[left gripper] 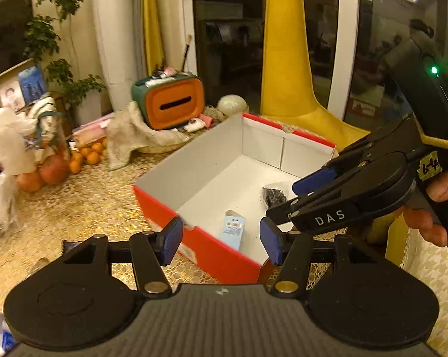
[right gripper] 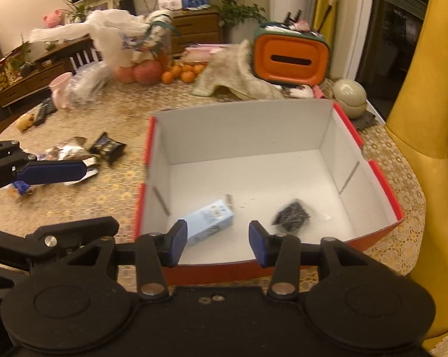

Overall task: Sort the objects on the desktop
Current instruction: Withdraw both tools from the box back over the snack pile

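We hold both the left gripper (left gripper: 222,239) and right gripper (right gripper: 218,242) partly open and empty above the box (right gripper: 384,187), while the remaining wrappers (right gripper: 75,154) lie on the table beyond the box's left side, nearer our left gripper

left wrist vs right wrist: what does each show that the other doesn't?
Only the left wrist view: the hand holding the right gripper, jaws apart, empty, over the box.

Only the right wrist view: snack packets lying on the table left of the box, and a remote farther back.

Both: the red box holding a blue carton and a black packet, the orange case, oranges, and the left gripper, open and empty.
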Demonstrator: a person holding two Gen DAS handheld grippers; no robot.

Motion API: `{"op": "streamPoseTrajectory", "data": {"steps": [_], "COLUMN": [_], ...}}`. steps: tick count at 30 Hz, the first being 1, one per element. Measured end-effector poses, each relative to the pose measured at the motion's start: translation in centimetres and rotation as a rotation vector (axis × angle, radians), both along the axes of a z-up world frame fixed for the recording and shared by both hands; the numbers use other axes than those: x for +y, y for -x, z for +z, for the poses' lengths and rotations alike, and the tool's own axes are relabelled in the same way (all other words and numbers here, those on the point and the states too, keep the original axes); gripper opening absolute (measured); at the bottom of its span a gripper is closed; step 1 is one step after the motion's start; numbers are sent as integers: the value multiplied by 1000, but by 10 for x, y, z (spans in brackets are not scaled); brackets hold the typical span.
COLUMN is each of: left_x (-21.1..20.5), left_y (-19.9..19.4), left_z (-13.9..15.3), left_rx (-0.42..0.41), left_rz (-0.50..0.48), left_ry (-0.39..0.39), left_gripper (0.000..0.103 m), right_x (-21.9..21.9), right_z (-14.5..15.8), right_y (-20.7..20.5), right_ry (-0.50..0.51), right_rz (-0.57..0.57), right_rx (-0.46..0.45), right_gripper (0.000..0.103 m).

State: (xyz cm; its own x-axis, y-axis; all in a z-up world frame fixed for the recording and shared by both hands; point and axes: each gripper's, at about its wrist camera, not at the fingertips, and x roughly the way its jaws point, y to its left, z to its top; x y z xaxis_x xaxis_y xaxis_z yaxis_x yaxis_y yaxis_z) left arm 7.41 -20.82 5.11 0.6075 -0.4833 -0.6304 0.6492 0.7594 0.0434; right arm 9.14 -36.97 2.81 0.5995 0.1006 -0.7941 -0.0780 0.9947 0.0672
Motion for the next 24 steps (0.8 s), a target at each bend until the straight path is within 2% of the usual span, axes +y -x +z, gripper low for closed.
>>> {"op": "streamPoseTrajectory", "data": {"steps": [11,14,15,17,24], "left_x": [67,88,94,107,154], "left_y": [42,51,55,61,73], "left_z": [9,9,9,8,2], "left_rx": [-97,-94,-93,-100,-101], "left_rz": [156,202,220,249,373], "left_ry": [2,15,14,17,48], "left_gripper": [56,56,57,67,73], "right_x": [61,80,86,97,128], "right_z": [9,5,3,-1,-7], "right_y": [17,19,19,21,21], "right_ry": [-35,-29,-29,-35,-47], "right_rz": [90,111,117,127,167], "right_rx": [-48,-51,-52,-51,-41], "right_gripper": [49,50,50,52,55]}}
